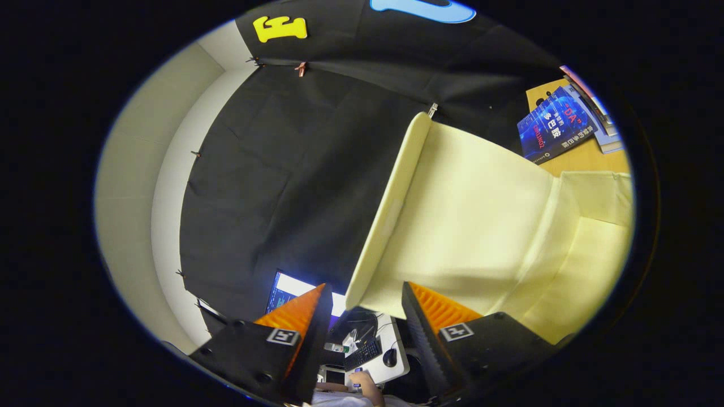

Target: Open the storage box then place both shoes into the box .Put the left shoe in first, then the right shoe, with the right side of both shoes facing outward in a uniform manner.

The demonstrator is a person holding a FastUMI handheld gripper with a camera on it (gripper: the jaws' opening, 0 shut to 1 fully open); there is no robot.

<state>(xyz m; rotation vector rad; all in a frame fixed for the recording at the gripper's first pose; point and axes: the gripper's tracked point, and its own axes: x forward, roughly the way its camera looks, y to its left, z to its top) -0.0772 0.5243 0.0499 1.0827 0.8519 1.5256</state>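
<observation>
Just past your fingertips: the storage box lid (452, 226), pale yellow, swung up and standing wide open
Gripper (365, 308): your fingers are spread apart with nothing between them; the lid's near edge sits just ahead of the right one
Storage box (588, 271): same pale yellow, off to the right behind the lid, inside looks bare as far as you can see
Books (557, 130): small stack on the wooden table (588, 161), far right beyond the box
Desk (390, 362): down between your fingers, with a keyboard (362, 353), mouse (389, 357) and lit monitor (294, 291); a person's hand (365, 384) is by the keyboard
</observation>
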